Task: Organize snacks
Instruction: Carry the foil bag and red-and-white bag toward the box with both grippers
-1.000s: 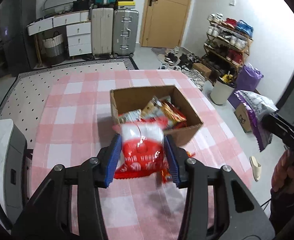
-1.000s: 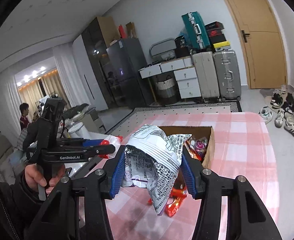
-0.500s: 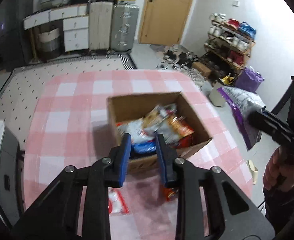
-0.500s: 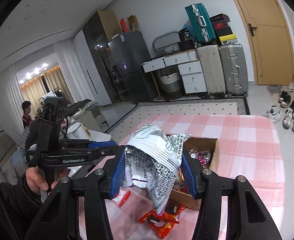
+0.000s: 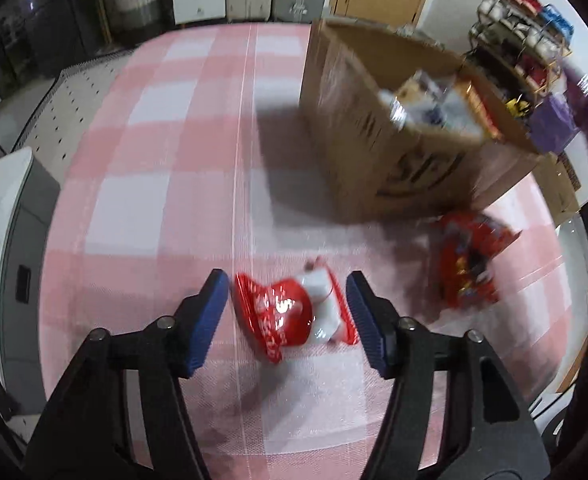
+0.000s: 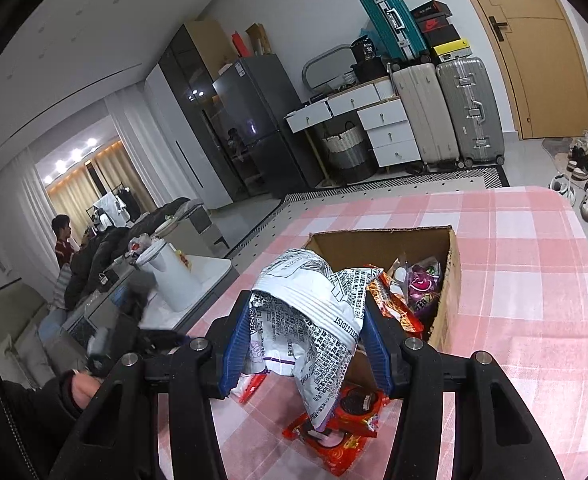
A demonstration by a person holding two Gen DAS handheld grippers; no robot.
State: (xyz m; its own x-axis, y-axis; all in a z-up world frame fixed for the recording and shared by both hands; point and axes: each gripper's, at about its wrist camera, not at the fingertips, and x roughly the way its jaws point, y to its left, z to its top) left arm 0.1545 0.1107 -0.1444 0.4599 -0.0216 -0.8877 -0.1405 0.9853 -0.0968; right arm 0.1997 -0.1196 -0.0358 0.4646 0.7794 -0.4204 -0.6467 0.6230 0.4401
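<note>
Packets loose on the checked tablecloth (image 5: 166,152) belong in the cardboard box (image 5: 377,120), at 1 o'clock from the left gripper (image 5: 288,306). Its jaws stand spread around a red-and-white snack packet (image 5: 294,312) lying flat, so closing should pinch its two edges; contact is not confirmed. The right gripper (image 6: 305,344) clamps a white printed bag (image 6: 313,312), held above the box edge. A red biscuit packet (image 6: 341,420) lies at 6 o'clock below it.

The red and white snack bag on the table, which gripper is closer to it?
Left. The left gripper is open around the red and white bag; the right gripper holds a silver bag by the box.
</note>
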